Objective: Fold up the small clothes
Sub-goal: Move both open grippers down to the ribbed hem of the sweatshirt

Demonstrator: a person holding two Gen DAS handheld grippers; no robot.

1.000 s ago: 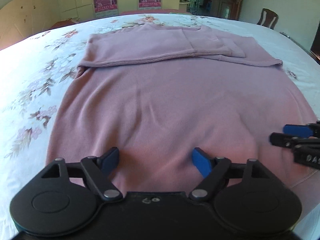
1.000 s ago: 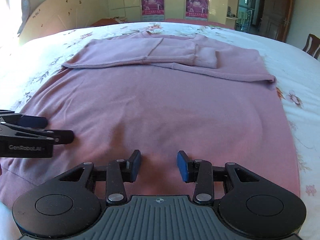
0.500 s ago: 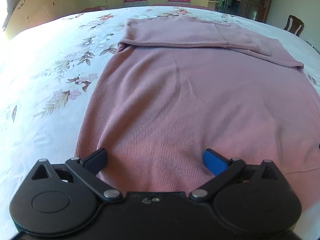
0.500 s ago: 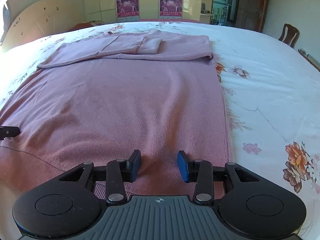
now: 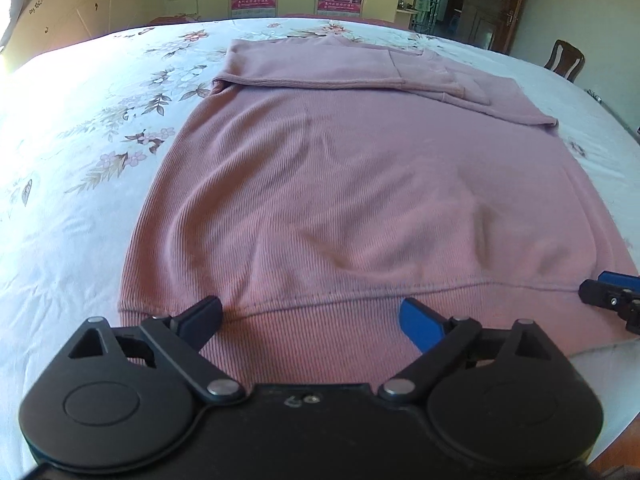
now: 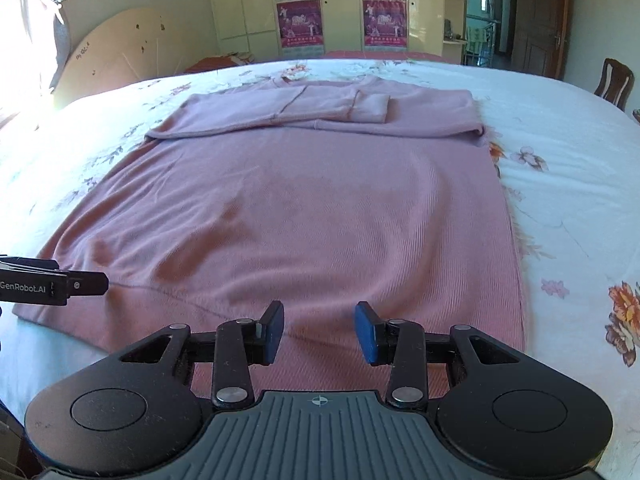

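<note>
Lying flat on the floral bed (image 5: 80, 128), the pink sweater (image 5: 340, 184) has only its sleeves folded in; both left gripper (image 5: 310, 312), closing, and right gripper (image 6: 319, 330), spread, hold nothing above the hem (image 5: 360, 320), body folds remaining.

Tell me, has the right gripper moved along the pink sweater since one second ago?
Yes. The right gripper shifted toward the right edge of the pink sweater; more of the floral bedsheet now shows on that side.
</note>
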